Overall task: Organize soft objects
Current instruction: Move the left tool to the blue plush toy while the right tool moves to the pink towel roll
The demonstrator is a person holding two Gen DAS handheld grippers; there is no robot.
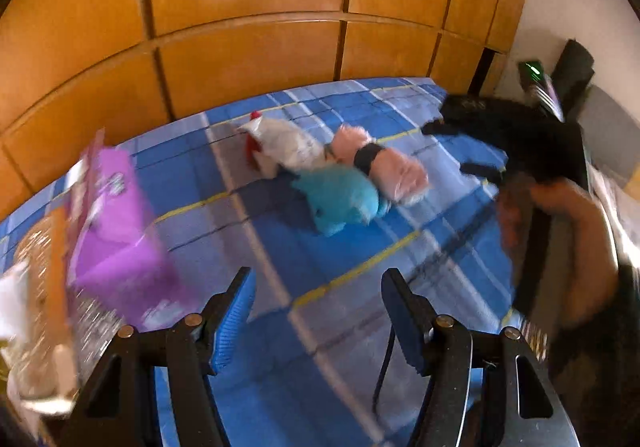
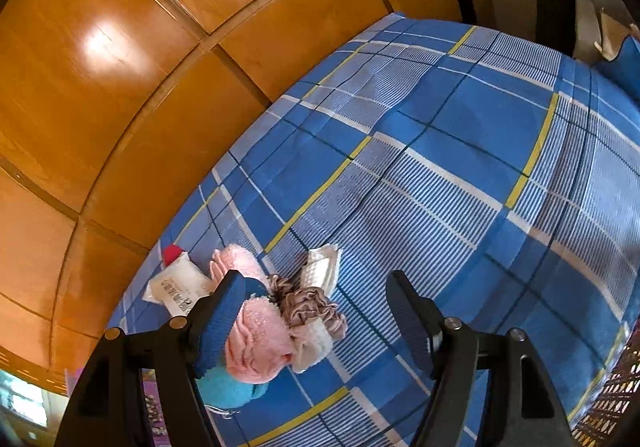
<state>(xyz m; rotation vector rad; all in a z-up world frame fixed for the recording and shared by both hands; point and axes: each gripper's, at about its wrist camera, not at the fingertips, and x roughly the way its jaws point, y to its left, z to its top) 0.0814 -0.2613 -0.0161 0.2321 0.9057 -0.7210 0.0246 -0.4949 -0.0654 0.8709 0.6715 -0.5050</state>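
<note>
In the left wrist view the left gripper hangs over the blue plaid bedsheet with its jaws standing partly apart and nothing between them; only bare sheet shows in the gap; just to its left, blurred, stands a purple box; at the right edge a person's hand grips the dark body of the other tool; farther ahead, well apart from the fingertips, lies the cluster of soft things: a teal plush toy nearest, touching behind it a pink rolled towel bound by a black band, and to the left of that a white pouch with a red cap; beyond to the right is a black blurred shape that cannot be made out; behind all stand the wooden wardrobe panels.

In the right wrist view the right gripper also has its jaws partly apart and empty; its left finger overlaps the pink towel in the picture, though contact cannot be told; the teal plush lies below it; a taupe ruffled scrunchie sits between the fingers in the picture, touching a cream cloth; a white ribbed cloth lies just beyond; the white pouch lies toward the wooden panels.
</note>
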